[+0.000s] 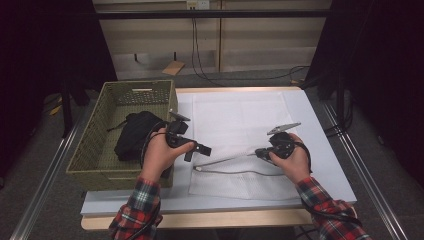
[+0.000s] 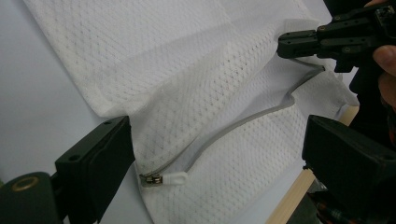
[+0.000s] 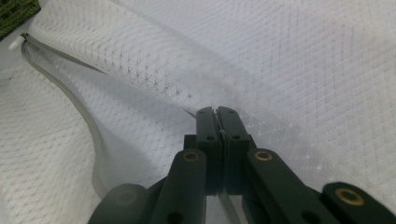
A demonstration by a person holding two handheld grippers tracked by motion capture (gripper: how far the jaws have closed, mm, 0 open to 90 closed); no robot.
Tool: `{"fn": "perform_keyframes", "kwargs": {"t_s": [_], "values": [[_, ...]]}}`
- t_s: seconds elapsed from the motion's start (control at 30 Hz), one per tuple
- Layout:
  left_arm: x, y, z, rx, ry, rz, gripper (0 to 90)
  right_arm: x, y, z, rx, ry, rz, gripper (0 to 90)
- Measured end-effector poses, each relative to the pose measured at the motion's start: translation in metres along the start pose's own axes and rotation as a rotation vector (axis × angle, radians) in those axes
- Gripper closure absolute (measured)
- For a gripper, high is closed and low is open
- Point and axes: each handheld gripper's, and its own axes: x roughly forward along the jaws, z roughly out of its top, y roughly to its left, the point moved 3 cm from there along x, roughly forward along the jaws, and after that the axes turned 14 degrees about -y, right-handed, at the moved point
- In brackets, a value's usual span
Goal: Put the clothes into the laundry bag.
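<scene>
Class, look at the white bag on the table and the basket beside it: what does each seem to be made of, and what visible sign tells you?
White bag: seemingly soft synthetic mesh, matt; tiny diamond holes show, and it creases. Basket: olive woven strips, perhaps plastic or wicker; the lattice walls show, the material stays uncertain.

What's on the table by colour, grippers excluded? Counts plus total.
White: 1, mesh laundry bag with grey zipper
Green: 1, woven basket
Black: 1, bundled garment in the basket
Total: 3
</scene>
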Motion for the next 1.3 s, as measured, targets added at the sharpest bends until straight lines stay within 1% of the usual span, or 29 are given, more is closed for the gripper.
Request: {"fn": "perform_keyframes", "kwargs": {"t_s": [0.03,0.07,0.13,0.2,0.27,0.3,0.33,0.37,0.4,0.5,0.6,0.63,0.67,0.73,0.77,0.8,0.83,0.87,0.9,0.93,0.97,1.0,1.07,1.1,1.17,1.2,1.23,1.27,1.3], "values": [[0.0,0.0,0.0,0.002,0.001,-0.001,8.9,0.001,-0.001,-0.001,-0.007,0.007,-0.006,89.1],[0.0,0.0,0.0,0.004,0.003,-0.005,8.9,0.003,-0.001,-0.001,-0.006,0.005,0.004,89.0],[0.0,-0.001,0.0,-0.001,-0.003,-0.008,8.9,0.004,0.0,-0.002,-0.006,0.013,0.002,88.4],[0.0,-0.001,0.0,0.002,-0.007,0.0,8.9,0.004,0.002,-0.005,-0.009,0.021,0.007,85.7],[0.0,-0.001,0.0,0.0,-0.006,0.0,8.9,0.003,0.003,-0.005,-0.015,0.017,0.006,85.4],[0.0,0.0,0.0,0.002,-0.001,0.0,8.9,0.003,0.004,-0.006,-0.01,0.019,0.015,85.0],[-0.001,0.0,0.0,0.003,0.002,-0.002,8.8,0.003,0.004,-0.006,-0.017,0.01,0.019,83.3],[0.0,-0.001,0.0,0.001,0.003,-0.005,8.9,0.002,0.006,-0.007,-0.02,0.021,0.019,80.2],[0.0,-0.002,0.0,-0.008,-0.005,-0.006,8.9,0.002,0.007,-0.007,-0.023,0.021,0.024,79.7],[0.0,-0.002,0.0,0.0,0.003,-0.002,8.9,0.002,0.008,-0.008,-0.029,0.023,0.025,77.5],[0.0,-0.002,-0.001,-0.001,0.007,-0.003,8.9,0.006,0.011,-0.013,-0.035,0.047,0.03,73.0],[0.0,-0.002,-0.001,0.003,0.011,-0.004,8.9,0.007,0.013,-0.015,-0.041,0.062,0.045,71.2],[0.001,-0.002,-0.001,0.002,0.011,-0.004,8.9,0.009,0.016,-0.017,-0.043,0.056,0.059,69.1],[0.001,-0.001,-0.001,0.009,0.013,0.001,8.9,0.011,0.019,-0.021,-0.07,0.078,0.045,65.9],[0.001,-0.002,-0.001,-0.011,0.007,-0.005,8.9,0.013,0.019,-0.021,-0.082,0.073,0.041,65.6],[0.001,-0.002,-0.001,-0.013,0.005,-0.003,8.9,0.013,0.02,-0.021,-0.1,0.079,0.039,65.2],[0.001,-0.001,-0.001,0.001,0.016,-0.006,8.9,0.013,0.02,-0.021,-0.1,0.079,0.039,65.2],[0.001,-0.001,-0.001,-0.006,0.01,-0.002,8.9,0.014,0.022,-0.021,-0.114,0.084,0.032,66.5],[0.001,-0.002,-0.001,-0.016,0.005,-0.004,8.9,0.014,0.023,-0.021,-0.143,0.084,0.021,68.9],[0.001,-0.002,-0.001,-0.014,0.0,0.005,8.9,0.014,0.025,-0.021,-0.184,0.091,-0.012,73.6],[0.0,-0.001,-0.001,-0.01,0.003,0.005,8.9,0.014,0.025,-0.021,-0.184,0.093,-0.013,76.0],[0.0,-0.001,-0.001,-0.01,0.003,0.005,8.9,0.014,0.024,-0.021,-0.173,0.083,-0.017,79.1],[0.001,-0.002,-0.002,-0.017,0.001,0.0,8.9,0.014,0.023,-0.022,-0.158,0.075,-0.005,87.2],[0.0,0.0,-0.002,-0.006,0.004,0.005,8.9,0.014,0.023,-0.022,-0.158,0.075,-0.005,87.2],[0.001,-0.001,-0.002,-0.018,0.002,0.004,9.0,0.013,0.021,-0.022,-0.153,0.073,0.01,88.5],[0.001,0.0,-0.002,-0.01,0.01,0.007,9.0,0.011,0.021,-0.021,-0.12,0.08,0.025,88.7],[0.002,0.0,-0.002,-0.013,0.017,-0.002,9.0,0.011,0.021,-0.021,-0.12,0.08,0.025,88.7],[0.002,0.0,-0.002,-0.003,0.02,0.005,9.0,0.01,0.02,-0.02,-0.105,0.071,0.036,88.7],[0.002,-0.001,-0.002,-0.009,0.016,0.007,9.0,0.009,0.02,-0.018,-0.1,0.066,0.041,88.7]]}}
